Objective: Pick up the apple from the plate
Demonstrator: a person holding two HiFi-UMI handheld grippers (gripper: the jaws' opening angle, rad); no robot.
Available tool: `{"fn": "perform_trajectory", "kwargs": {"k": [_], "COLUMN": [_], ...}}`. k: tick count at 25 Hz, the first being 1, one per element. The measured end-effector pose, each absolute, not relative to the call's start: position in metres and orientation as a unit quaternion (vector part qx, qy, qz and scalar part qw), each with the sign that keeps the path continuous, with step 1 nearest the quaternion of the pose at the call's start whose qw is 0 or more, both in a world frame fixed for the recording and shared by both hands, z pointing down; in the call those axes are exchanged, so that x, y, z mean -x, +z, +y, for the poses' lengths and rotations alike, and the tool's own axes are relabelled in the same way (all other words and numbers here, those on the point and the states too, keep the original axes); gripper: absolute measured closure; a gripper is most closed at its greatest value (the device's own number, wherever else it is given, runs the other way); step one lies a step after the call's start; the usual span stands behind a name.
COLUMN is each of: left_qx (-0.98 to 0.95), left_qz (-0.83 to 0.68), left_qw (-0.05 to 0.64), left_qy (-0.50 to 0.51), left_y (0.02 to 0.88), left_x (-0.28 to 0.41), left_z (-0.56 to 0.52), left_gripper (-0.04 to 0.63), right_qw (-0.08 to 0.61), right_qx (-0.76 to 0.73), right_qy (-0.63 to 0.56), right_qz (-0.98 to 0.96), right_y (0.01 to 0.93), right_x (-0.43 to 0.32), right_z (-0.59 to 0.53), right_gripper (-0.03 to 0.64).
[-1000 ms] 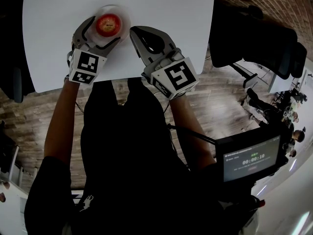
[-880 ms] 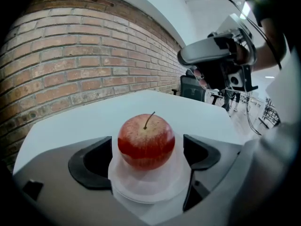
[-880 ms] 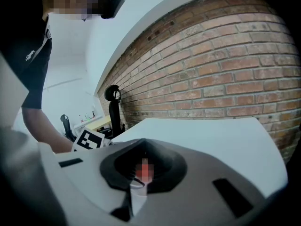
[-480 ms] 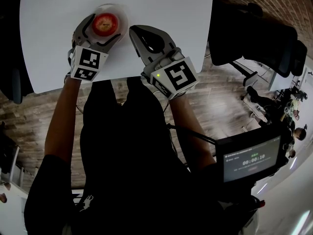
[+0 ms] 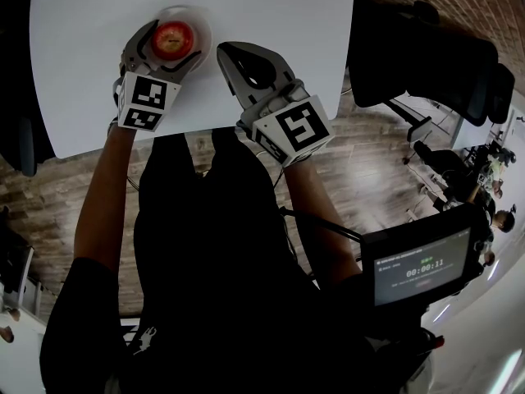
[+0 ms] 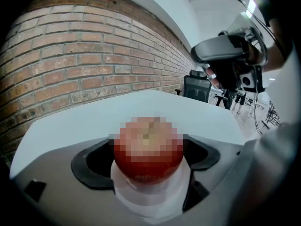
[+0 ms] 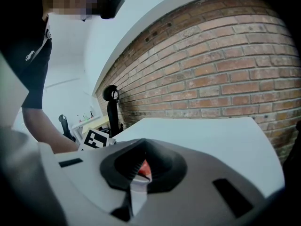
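A red apple sits on a small white plate near the front of the white table. My left gripper is open, with one jaw on each side of the apple and very close to it. In the left gripper view the apple fills the gap between the dark pads, and the plate shows beneath it. My right gripper rests shut just right of the plate. Through its narrow slit a sliver of red apple shows.
The table's front edge runs just behind both marker cubes, above the wooden floor. Dark office chairs stand to the right of the table. A small screen with a timer hangs at the lower right. A brick wall lies beyond the table.
My left gripper has slid a little forward, so its jaws reach further around the apple. The right gripper has stayed in place.
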State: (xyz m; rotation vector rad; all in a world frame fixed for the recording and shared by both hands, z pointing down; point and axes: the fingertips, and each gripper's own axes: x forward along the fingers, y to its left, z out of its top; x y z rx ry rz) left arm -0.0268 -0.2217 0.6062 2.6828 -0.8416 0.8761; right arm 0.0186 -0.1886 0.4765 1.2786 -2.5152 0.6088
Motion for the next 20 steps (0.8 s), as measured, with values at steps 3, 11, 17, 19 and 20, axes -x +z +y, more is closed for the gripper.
{"fn": "perform_trajectory", "kwargs": {"k": [3,11,17,19,20], "left_qx": [-0.906,-0.905,-0.907,-0.907,-0.908], "left_qz": [-0.286,-0.288,-0.292,-0.292,-0.293], "left_qw": [0.091,0.096,0.093,0.09,0.089], "left_qy": [0.298,0.297,0.289,0.288,0.287], "left_y": [0.61,0.608,0.595,0.589,0.586], "left_x": [0.026,0.023,0.022,0.022,0.023], "left_z": [-0.222,-0.224,-0.226,-0.226,-0.226], "left_gripper": [0.168,0.178,0.179,0.179,0.179], "right_qw": [0.123,0.121,0.118,0.114,0.112], "right_qx": [-0.443,-0.442,-0.441,-0.439,-0.438], "right_qy": [0.208,0.201,0.195,0.19,0.188], "right_qz": [-0.863,-0.866,-0.868,-0.871,-0.872], "right_y": [0.478,0.474,0.467,0.462,0.459], "right_x": [-0.022,-0.025,-0.025,-0.022,-0.021], "right_z": [-0.188,-0.189,-0.189,-0.19,-0.189], "right_gripper": [0.615,0.614,0.615,0.614,0.614]}}
